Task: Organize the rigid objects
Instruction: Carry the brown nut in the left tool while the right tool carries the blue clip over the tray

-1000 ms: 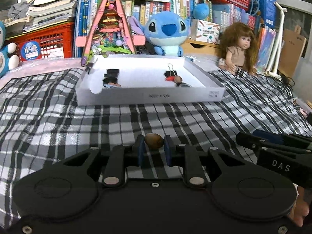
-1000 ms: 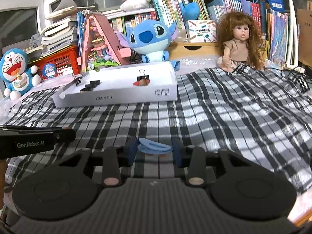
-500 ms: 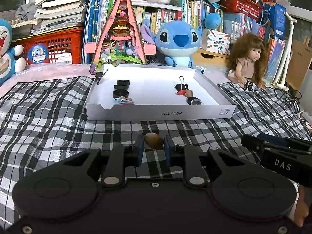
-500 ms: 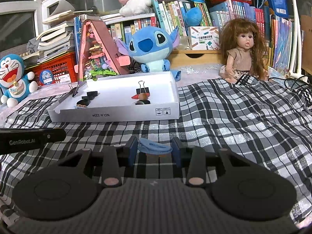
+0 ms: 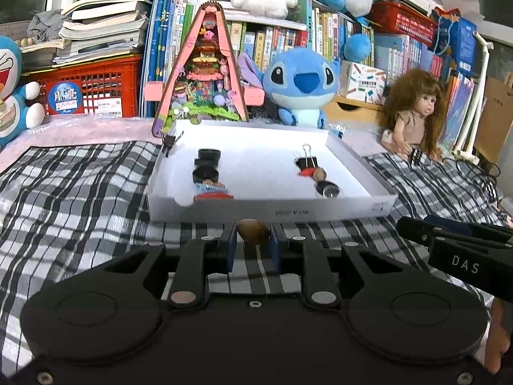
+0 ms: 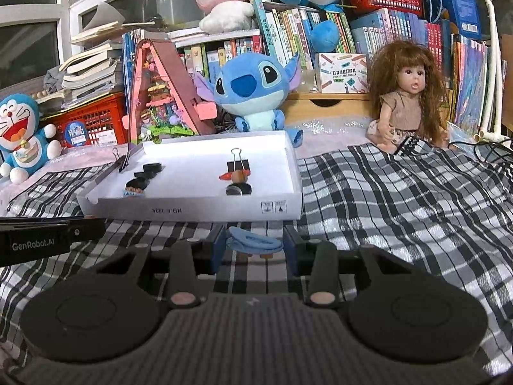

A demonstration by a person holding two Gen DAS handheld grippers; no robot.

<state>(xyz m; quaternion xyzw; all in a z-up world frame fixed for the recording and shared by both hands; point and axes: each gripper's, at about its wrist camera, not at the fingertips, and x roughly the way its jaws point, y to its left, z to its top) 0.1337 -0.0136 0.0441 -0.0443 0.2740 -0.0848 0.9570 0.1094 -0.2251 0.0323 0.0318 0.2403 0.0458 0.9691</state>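
My left gripper [image 5: 253, 242] is shut on a brown nut-like piece [image 5: 253, 231], held just before the front wall of the white tray [image 5: 272, 213]. My right gripper [image 6: 253, 247] is shut on a flat blue piece [image 6: 253, 243], also just before the tray [image 6: 192, 213]. In the tray lie black round caps [image 5: 206, 163] on the left, a small blue and red piece [image 5: 211, 191], a black binder clip [image 5: 307, 160], a brown nut [image 5: 319, 174] and a dark round piece [image 5: 327, 189]. The right gripper shows at the right in the left wrist view [image 5: 458, 250].
The tray lies on a checked cloth [image 5: 80, 192]. Behind it stand a pink triangular toy house [image 5: 205, 73], a blue plush [image 5: 303, 86], a doll [image 5: 413, 115], red crates [image 5: 86, 89] and shelves of books. A Doraemon plush [image 6: 22, 131] sits at the left.
Both grippers have risen and moved closer to the tray, still holding their pieces. More of the tray's inside shows.
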